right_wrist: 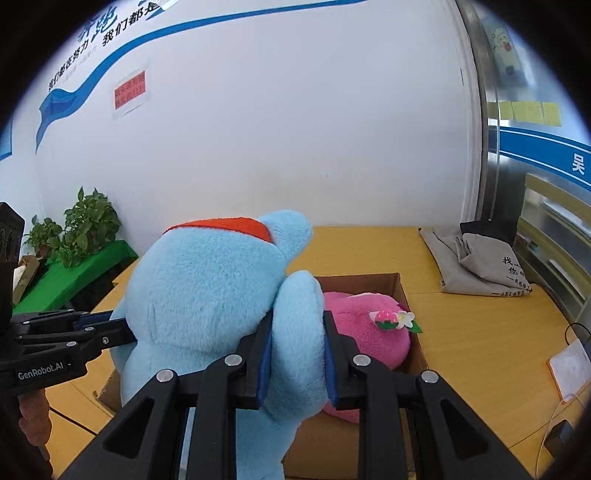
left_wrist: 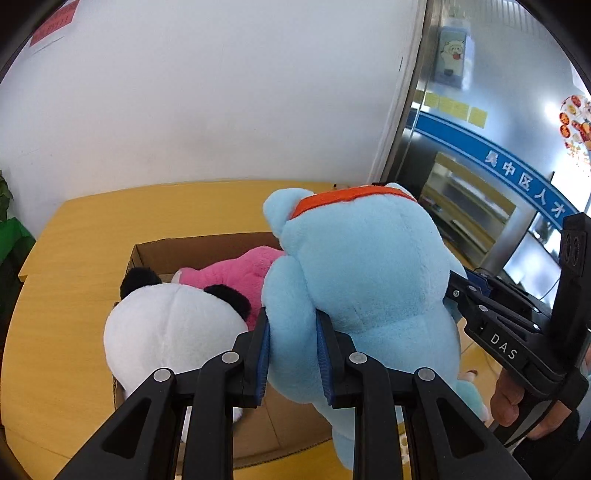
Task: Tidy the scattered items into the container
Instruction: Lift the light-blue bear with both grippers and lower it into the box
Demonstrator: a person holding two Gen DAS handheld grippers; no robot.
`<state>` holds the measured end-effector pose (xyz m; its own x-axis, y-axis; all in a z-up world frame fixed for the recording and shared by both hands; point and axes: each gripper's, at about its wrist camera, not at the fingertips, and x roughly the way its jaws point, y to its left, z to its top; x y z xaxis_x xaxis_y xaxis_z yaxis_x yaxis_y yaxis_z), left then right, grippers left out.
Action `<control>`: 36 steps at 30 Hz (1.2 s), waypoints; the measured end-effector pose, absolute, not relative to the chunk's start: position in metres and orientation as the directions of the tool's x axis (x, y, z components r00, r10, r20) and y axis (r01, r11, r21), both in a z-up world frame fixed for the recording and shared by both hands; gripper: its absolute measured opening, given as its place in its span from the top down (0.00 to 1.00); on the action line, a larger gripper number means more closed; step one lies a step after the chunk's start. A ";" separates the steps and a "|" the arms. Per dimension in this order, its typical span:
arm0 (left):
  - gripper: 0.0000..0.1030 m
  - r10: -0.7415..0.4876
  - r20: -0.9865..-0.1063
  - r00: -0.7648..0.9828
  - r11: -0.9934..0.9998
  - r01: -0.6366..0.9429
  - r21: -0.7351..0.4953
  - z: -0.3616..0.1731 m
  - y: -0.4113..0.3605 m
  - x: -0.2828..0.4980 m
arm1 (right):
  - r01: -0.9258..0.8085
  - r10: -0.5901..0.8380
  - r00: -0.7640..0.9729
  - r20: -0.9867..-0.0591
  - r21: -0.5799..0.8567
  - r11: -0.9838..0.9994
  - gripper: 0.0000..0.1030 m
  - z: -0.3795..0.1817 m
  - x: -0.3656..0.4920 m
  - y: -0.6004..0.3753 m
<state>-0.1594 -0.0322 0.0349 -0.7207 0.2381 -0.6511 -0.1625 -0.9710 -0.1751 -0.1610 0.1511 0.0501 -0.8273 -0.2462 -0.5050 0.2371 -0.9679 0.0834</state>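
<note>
Hanging over the cardboard box (left_wrist: pixel 147 254) by the table's far edge, the light, squashy blue plush toy (left_wrist: pixel 354 266) is pinched by both grippers, left gripper (left_wrist: pixel 293 350) and right gripper (right_wrist: pixel 297 354), each seemingly on an arm.

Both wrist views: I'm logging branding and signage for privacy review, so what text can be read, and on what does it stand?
"DAS" on the right gripper body.
"GenRobot.AI" on the left gripper body.
"吴中区人才" on the blue glass band; it runs on out of view.
"我们都" on the white wall slogan; the rest is blurred.
Red notice, grey bag print and yellow sticky notes: too small or blurred to read.
</note>
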 end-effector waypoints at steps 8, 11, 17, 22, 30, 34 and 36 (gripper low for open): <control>0.77 0.194 -0.757 -0.624 -0.980 -0.098 -0.171 -0.033 -0.034 -0.189 | 0.235 -0.269 -0.702 -0.660 0.143 -0.962 0.78 -0.032 -0.209 0.140; 0.77 0.183 -0.754 -0.631 -0.983 -0.099 -0.156 -0.040 -0.032 -0.189 | 0.228 -0.258 -0.680 -0.686 0.137 -0.964 0.78 -0.048 -0.214 0.135; 0.75 0.108 -0.764 -0.636 -0.994 -0.083 -0.072 -0.047 -0.019 -0.194 | 0.221 -0.238 -0.649 -0.723 0.120 -0.968 0.79 -0.054 -0.222 0.126; 0.76 0.038 -0.780 -0.624 -0.997 -0.072 0.009 -0.067 -0.009 -0.192 | 0.219 -0.168 -0.575 -0.801 0.048 -0.975 0.78 -0.091 -0.220 0.112; 0.73 0.088 -0.785 -0.613 -0.995 -0.094 -0.039 -0.062 -0.019 -0.173 | 0.182 -0.190 -0.638 -0.746 0.094 -0.979 0.64 -0.044 -0.204 0.129; 0.71 0.061 -0.783 -0.619 -0.997 -0.069 -0.023 -0.068 -0.018 -0.163 | 0.186 -0.252 -0.657 -0.711 0.171 -0.968 0.50 -0.027 -0.206 0.130; 0.70 0.056 -0.786 -0.616 -0.998 -0.047 -0.034 -0.071 -0.022 -0.156 | 0.193 -0.260 -0.644 -0.720 0.177 -0.965 0.50 -0.036 -0.212 0.123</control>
